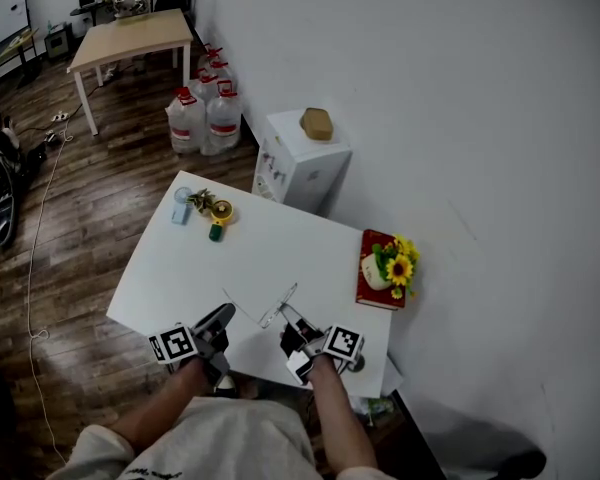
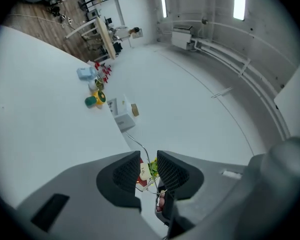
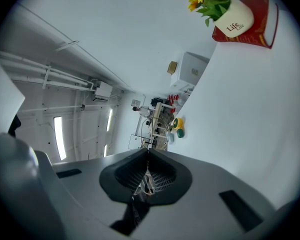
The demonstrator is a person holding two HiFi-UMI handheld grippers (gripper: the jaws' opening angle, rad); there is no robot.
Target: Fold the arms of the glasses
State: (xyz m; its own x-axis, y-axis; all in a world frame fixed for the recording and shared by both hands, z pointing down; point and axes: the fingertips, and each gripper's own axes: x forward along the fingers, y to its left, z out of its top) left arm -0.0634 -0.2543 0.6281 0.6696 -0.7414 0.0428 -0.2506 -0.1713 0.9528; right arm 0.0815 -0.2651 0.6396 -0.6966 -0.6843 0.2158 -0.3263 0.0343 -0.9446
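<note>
- At the near edge of the tabletop [image 1: 270, 248], what do you have now?
- I have the glasses [image 1: 278, 306] there, between my two grippers. Whether they touch the surface or hang just over it, I cannot tell. The right gripper [image 1: 292, 326] is at 5 o'clock from them and is closed firmly on the frame. In the right gripper view I see the thin wire pinched in its jaws.
- And the other one?
- The left gripper [image 1: 223, 318] is at 9 o'clock from the glasses. Its jaws stand a little apart, and one thin arm [image 2: 140, 148] of the glasses runs through the gap. I do not see the jaws pressing on it, so I count this arm as not gripped.
- Which step is this?
- I judge it is the fold of the first arm. The arm sticks out from the frame toward the left gripper, so it looks not yet folded.
- What does the next move need?
- I think the left jaws must take the arm, or push it with one side, and swing it around its hinge toward the frame. The right gripper must only hold steady. The wire is very thin, so I would use little force. The red book [image 1: 380, 298] with the flower pot [image 1: 376, 274] is at 2 o'clock, well apart, and should not disturb.
</note>
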